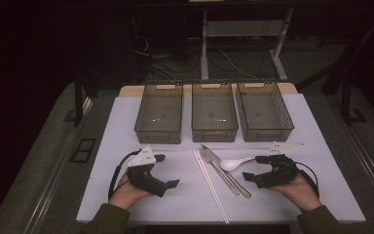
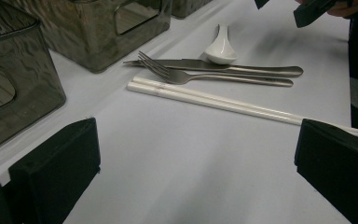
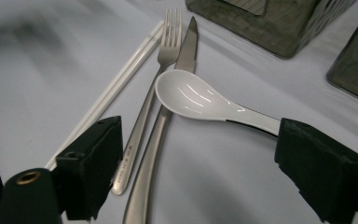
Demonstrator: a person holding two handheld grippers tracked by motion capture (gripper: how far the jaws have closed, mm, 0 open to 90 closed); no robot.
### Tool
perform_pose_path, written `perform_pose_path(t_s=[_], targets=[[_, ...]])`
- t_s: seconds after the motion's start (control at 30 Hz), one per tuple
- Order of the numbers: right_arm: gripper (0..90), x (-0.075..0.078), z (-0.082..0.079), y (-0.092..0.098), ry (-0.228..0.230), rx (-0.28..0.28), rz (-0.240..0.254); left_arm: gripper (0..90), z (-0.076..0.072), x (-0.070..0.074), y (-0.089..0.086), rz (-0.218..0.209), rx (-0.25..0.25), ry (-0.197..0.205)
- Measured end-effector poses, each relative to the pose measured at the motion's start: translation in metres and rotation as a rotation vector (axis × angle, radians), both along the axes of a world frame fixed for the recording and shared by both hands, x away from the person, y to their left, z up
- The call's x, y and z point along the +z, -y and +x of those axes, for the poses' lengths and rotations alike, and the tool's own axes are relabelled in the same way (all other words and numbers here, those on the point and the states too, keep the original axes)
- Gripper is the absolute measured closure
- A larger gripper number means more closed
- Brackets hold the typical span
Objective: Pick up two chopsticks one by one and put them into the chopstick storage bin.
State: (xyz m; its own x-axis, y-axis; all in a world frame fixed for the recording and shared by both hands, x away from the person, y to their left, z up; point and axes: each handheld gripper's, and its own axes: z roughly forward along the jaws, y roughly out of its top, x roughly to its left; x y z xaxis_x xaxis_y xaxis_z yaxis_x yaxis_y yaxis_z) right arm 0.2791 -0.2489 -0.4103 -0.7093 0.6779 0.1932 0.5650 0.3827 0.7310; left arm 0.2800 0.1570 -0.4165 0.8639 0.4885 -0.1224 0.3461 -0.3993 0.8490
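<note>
tabletop (image 1: 126,195): plain white
three bins (image 1: 214,114): smoky translucent grey, fine mesh pattern on walls and floor
chopsticks (image 1: 212,186): white
spoon (image 3: 191,95): glossy white
fork (image 3: 161,70): silver steel
knife (image 3: 184,51): silver steel, serrated edge
left tool (image 1: 163,170): black, pale grey top plate
right tool (image 1: 255,168): black
sleeves (image 1: 108,219): olive green

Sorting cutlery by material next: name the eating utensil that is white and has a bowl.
The white spoon, lying between the knife and the right gripper. The chopsticks are white but straight; fork and knife are metal.
</note>
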Motion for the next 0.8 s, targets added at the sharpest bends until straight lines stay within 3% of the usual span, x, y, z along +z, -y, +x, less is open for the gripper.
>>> perform_pose_path(t_s=[0.33, 0.8], targets=[[36.0, 0.005, 0.004, -0.025, -0.024, 0.046, -0.015, 0.0, -0.001, 0.000, 0.000, -0.001, -0.003, -0.003], [51.9, 0.006, 0.009, -0.061, -0.059, 0.104, -0.060, 0.0, -0.001, 0.000, 0.000, -0.003, -0.006, -0.008]])
